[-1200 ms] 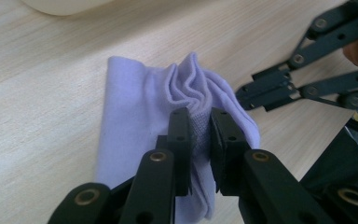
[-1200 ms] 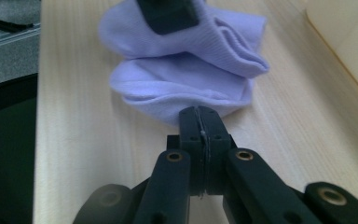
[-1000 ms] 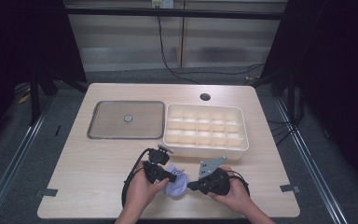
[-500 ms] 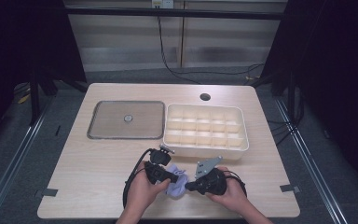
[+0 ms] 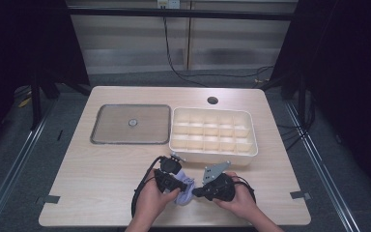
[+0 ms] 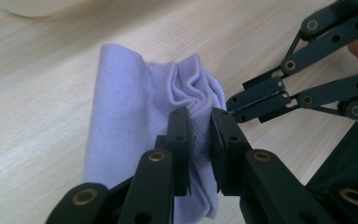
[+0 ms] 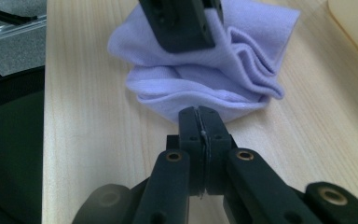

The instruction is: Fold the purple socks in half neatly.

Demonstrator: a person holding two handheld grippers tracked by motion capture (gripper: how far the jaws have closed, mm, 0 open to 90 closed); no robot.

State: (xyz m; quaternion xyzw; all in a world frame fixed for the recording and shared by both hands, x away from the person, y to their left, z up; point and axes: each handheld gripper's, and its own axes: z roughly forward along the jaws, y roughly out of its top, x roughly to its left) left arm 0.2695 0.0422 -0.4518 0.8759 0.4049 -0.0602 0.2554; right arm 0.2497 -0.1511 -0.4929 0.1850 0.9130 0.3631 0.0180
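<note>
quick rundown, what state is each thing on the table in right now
pale purple cloth: bunched and folded on the wooden table, near its front edge
left gripper: shut on a fold of the cloth
right gripper: jaws pressed together at the cloth's edge
cream plastic divided box: open, compartments look empty
flat grey lid: lying flat beside the box, off it

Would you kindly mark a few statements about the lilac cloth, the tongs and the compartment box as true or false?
1. The left tongs pinch a fold of the lilac cloth. True.
2. The right tongs stand wide open. False: their jaws are shut, at the cloth's edge.
3. The cloth lies inside the compartment box. False: it lies on the table, nearer the person than the box.
4. A flat grey lid lies left of the box. True.
</note>
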